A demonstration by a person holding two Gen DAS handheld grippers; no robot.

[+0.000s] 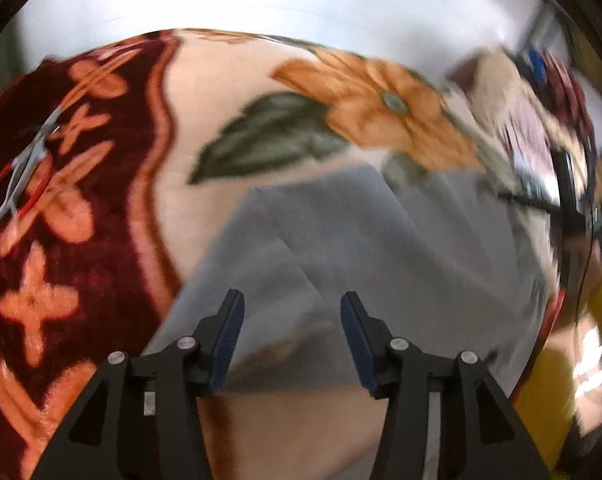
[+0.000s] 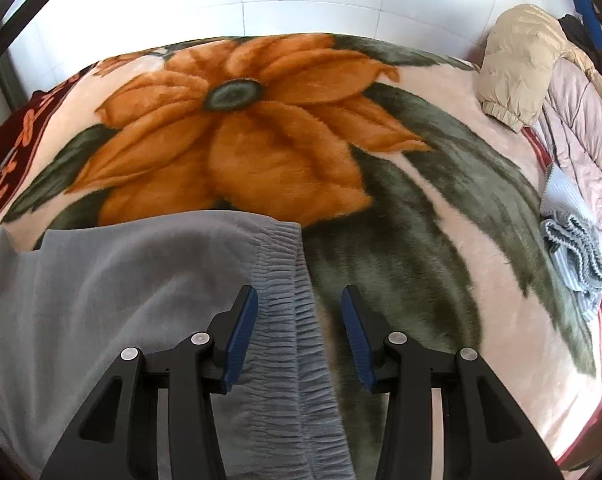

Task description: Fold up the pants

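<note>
Grey fleece pants [image 2: 121, 280] are lying flat on a floral blanket [image 2: 261, 140], ribbed elastic waistband [image 2: 297, 300] facing right.

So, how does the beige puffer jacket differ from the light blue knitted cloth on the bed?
The beige puffer jacket is thick, quilted and puffed up; the light blue knitted cloth is thin and ribbed, in a crumpled heap. The jacket sits at the far corner of the floral blanket; the cloth lies nearer, along the right edge. Both are apart from the grey pants.
</note>
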